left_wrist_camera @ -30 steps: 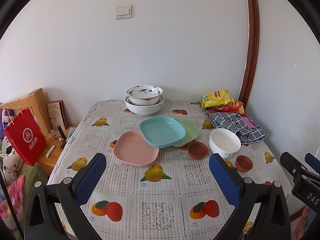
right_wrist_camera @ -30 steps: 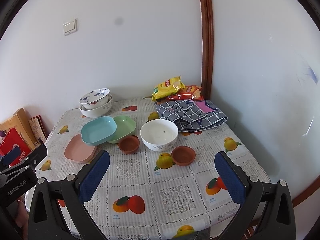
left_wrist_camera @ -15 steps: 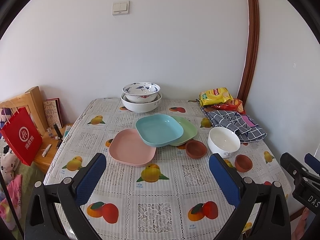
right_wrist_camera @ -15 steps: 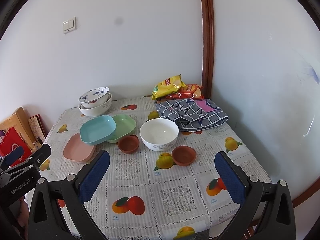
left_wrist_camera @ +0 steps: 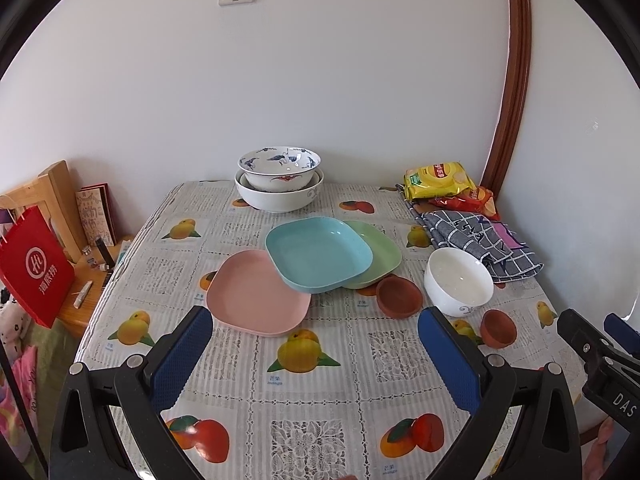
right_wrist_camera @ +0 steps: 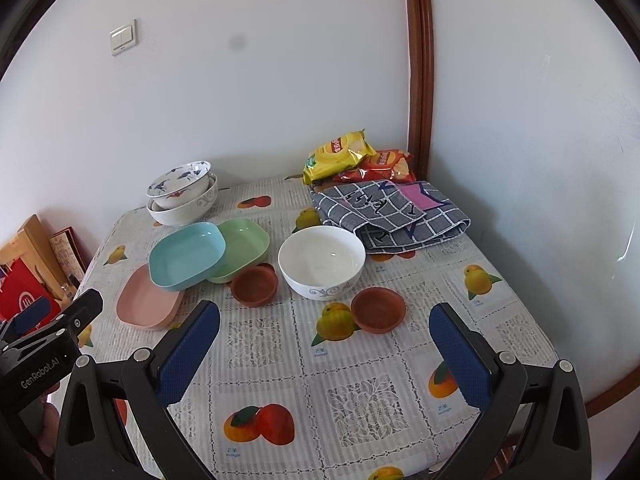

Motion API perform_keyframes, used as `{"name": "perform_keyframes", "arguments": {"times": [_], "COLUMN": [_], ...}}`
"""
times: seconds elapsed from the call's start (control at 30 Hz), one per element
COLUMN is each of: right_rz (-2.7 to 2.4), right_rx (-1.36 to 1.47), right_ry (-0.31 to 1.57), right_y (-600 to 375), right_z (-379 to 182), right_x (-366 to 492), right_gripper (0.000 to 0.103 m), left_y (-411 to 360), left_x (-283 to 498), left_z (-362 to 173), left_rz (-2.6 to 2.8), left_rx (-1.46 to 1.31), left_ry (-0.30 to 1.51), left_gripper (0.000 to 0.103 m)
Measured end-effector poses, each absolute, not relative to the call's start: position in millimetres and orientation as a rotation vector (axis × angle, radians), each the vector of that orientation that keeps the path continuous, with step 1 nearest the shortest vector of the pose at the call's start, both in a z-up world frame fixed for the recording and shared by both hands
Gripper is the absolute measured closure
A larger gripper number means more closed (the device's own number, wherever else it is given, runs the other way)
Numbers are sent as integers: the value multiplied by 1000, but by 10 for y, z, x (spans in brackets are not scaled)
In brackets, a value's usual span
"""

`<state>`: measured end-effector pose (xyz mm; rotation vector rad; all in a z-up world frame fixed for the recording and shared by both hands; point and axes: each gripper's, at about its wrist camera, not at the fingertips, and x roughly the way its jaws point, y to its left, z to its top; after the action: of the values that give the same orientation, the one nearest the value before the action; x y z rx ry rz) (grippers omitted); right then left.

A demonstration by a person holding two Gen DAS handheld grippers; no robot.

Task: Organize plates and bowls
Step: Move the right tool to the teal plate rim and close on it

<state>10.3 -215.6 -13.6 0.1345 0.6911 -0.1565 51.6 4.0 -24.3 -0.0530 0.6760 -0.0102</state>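
From the left wrist view, the left gripper [left_wrist_camera: 314,344] is held level above the near part of the table [left_wrist_camera: 320,432], its blue-padded fingers [left_wrist_camera: 182,356] spread wide with nothing between them. Taking the blue plate [left_wrist_camera: 318,254] as the landmark: it lies tilted, overlapping the pink plate [left_wrist_camera: 256,294] in front-left of it and the green plate [left_wrist_camera: 378,254] behind-right. Just beyond it, by the wall, a blue-patterned bowl [left_wrist_camera: 280,168] sits nested in a larger white bowl [left_wrist_camera: 278,196]. To its right stand a brown saucer [left_wrist_camera: 399,296], a white bowl [left_wrist_camera: 458,280] and, nearest the edge, a second brown saucer [left_wrist_camera: 498,328]. The right gripper's body shows at the far right edge. From the right wrist view, the right gripper [right_wrist_camera: 326,348] likewise hovers over the table's near edge, jaws fully apart and empty, aimed toward the white bowl [right_wrist_camera: 322,260]. Here the blue plate [right_wrist_camera: 186,256] lies left of that bowl, with the green plate [right_wrist_camera: 246,248] under its right side and the pink plate [right_wrist_camera: 148,300] under its front; one brown saucer [right_wrist_camera: 254,284] touches the green plate's rim, the other [right_wrist_camera: 378,310] sits in front-right of the white bowl. A checked cloth [right_wrist_camera: 392,216] and snack bags [right_wrist_camera: 352,156] lie far right of the plates.
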Motion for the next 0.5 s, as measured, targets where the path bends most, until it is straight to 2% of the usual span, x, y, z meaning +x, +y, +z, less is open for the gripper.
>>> {"name": "perform_keyframes", "arguments": {"times": [0.5], "right_rz": [-103], "right_rx": [1], "right_ry": [689], "right_y": [-1851], "right_z": [-423], "right_x": [709], "right_gripper": [0], "left_y": [371], "left_x": [1132], "left_z": [-567], "left_rz": [55], "left_rx": [-89], "left_ry": [783], "left_gripper": [0]}}
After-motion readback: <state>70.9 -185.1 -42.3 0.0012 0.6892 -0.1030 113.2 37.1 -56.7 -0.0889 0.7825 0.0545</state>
